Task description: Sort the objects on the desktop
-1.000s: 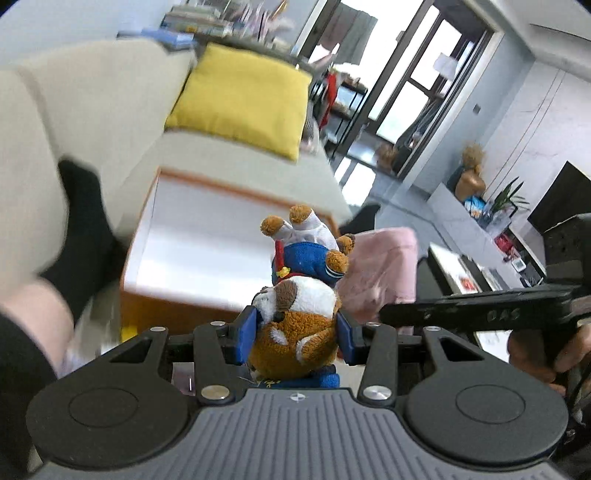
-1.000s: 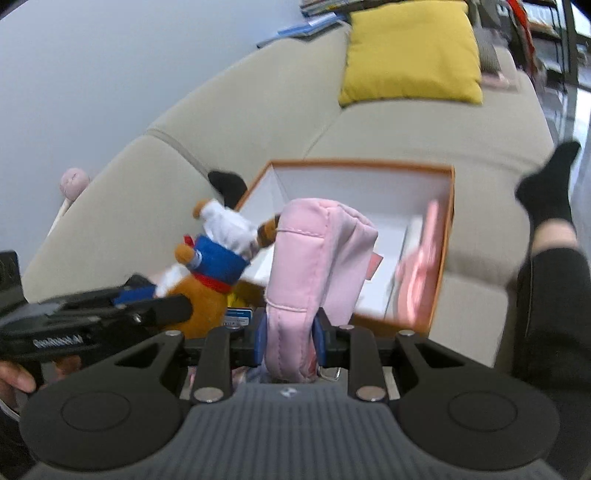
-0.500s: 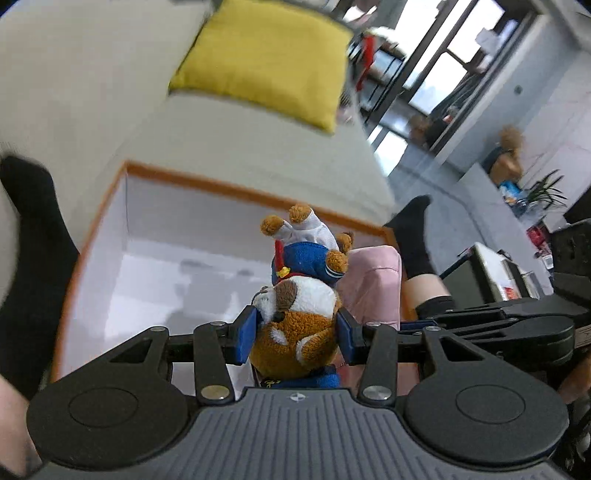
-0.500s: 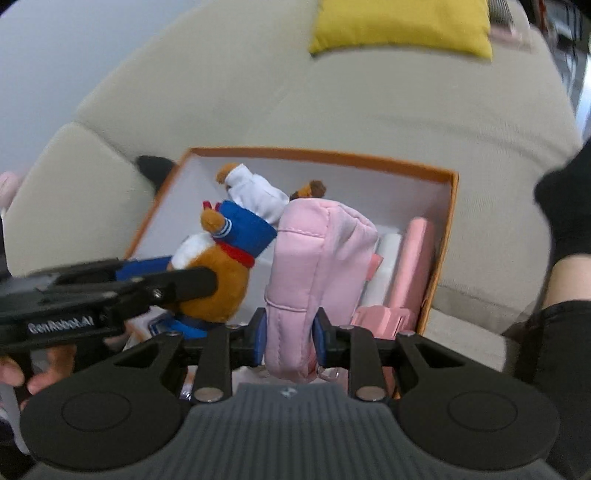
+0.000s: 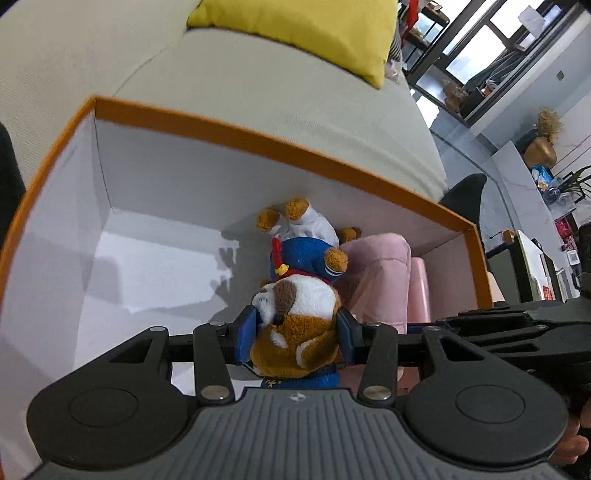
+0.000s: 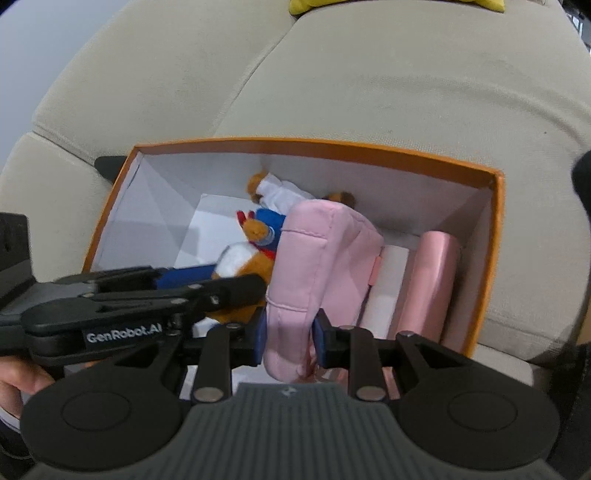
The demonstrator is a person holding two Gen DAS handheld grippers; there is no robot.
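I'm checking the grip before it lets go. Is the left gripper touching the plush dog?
Touching. The left wrist view shows the left gripper with both blue pads pressed into the sides of the plush dog, which hangs head-down over the orange box.

Orange-rimmed white box (image 5: 258, 138), brown-and-white plush dog (image 5: 295, 317) in blue, pink pouch (image 6: 314, 258), yellow cushion (image 5: 314, 33), seemingly beige sofa (image 6: 369, 81).

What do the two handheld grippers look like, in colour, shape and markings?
Both the left gripper and the right gripper are black, with blue pads, two round discs, silver rivets and a grey ribbed body. The left one's side reads "GenRobot.AI" in white.
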